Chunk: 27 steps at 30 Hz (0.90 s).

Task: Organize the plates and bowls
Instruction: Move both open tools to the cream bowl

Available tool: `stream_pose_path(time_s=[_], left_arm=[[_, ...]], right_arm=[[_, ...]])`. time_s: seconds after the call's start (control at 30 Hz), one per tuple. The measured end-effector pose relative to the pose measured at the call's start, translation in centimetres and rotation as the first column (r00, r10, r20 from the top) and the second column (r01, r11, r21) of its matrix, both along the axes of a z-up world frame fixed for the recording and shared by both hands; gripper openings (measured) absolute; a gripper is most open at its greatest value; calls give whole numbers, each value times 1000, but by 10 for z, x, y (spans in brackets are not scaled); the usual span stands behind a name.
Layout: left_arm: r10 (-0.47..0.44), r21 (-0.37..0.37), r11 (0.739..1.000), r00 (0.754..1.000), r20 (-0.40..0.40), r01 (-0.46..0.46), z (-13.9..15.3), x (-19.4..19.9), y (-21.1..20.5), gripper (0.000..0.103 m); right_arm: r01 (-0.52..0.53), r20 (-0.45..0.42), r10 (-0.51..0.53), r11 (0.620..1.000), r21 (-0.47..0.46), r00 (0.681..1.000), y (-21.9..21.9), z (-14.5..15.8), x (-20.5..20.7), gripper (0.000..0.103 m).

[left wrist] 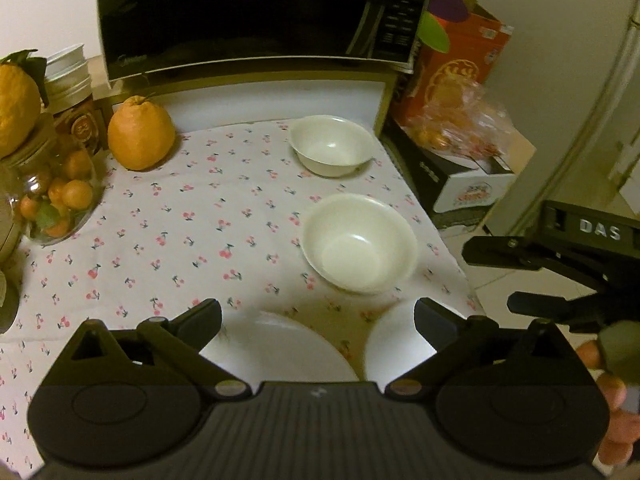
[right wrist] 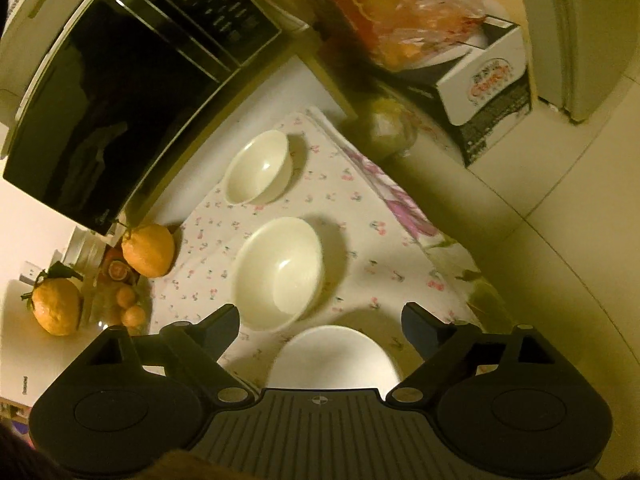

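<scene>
White lettering: I read "DAS" on the right gripper [left wrist: 490,276] body, at 3 o'clock in my left view; the microwave [left wrist: 240,12] logo and carton [left wrist: 472,192] print are too blurred.
Left gripper [left wrist: 318,320]: jaws spread wide, nothing between them, above a white plate [left wrist: 280,344].
Right gripper [right wrist: 320,320]: jaws apart, empty, over a second plate [right wrist: 336,356].
Bowls: near bowl [left wrist: 358,242] at 12 o'clock, far bowl [left wrist: 332,144] beyond it.
Room: bare cherry-print cloth [left wrist: 180,220] toward 10 o'clock; table edge at 2 o'clock.
</scene>
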<state>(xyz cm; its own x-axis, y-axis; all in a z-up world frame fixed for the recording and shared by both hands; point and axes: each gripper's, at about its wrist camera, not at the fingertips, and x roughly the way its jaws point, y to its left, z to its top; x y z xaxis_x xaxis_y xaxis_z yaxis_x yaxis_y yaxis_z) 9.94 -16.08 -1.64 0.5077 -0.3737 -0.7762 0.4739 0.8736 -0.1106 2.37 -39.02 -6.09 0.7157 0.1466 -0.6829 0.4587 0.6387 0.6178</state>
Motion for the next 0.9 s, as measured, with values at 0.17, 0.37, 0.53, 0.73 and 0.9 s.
stream_pose_path(time_s=[0.17,0.37,0.53,0.73,0.9], left_arm=[[5,-46,999,1000,0,-5,-4,18,-1,103],[-18,-127,992,1000,-17,15,-17,39,-1,102],[-16,-175,985,999,-52,7,-29,56,-2,97],[-13,-189,982,997,-79,-2,-40,70,-3,82],[-11,-210,978,995,-102,-11,-47,77,-4,68]], right_arm=[[-8,38,7,999,40,999,-4,-4,13,90],[-33,78,24,993,110,997,-11,-22,24,90],[-41,94,26,987,158,995,-18,-33,33,90],[-44,115,26,987,154,993,-24,-38,41,90],[-39,112,25,990,132,993,-25,-41,47,90]])
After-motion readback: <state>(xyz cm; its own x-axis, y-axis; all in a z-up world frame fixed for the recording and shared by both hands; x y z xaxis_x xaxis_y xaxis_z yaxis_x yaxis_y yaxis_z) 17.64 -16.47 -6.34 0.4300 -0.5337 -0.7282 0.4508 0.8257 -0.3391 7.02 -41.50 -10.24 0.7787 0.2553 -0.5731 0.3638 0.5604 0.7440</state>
